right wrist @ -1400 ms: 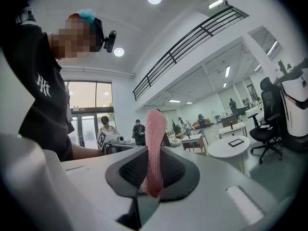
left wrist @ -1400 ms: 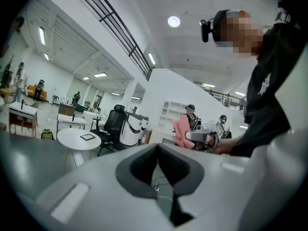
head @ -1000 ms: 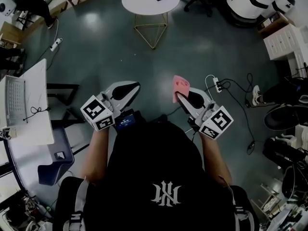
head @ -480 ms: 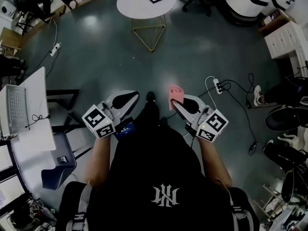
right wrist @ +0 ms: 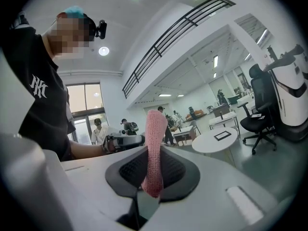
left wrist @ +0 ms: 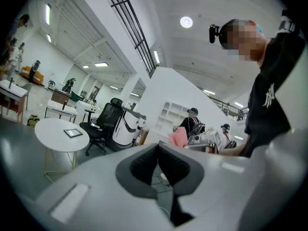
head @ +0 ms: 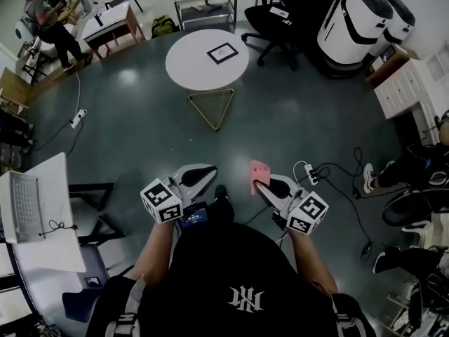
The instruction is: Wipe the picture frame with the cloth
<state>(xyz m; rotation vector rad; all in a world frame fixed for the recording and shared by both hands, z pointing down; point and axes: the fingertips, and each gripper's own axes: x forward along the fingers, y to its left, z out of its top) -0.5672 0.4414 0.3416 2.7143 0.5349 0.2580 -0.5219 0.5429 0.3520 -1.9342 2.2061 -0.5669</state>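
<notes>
A small dark picture frame lies flat on a round white table ahead of me, well beyond both grippers. The frame and table also show in the right gripper view, and the frame in the left gripper view. My right gripper is shut on a pink cloth, which stands up between its jaws. My left gripper is shut with nothing in it. Both are held at waist height over the floor.
A black office chair and a white-and-black machine stand behind the table. A desk with a laptop is at my left. Cables and a power strip lie on the floor at the right. A seated person is far left.
I have stepped back or raised my view: the round table and frame now sit lower and fuller in the head view. Both grippers stay shut, the right one still on the cloth.
</notes>
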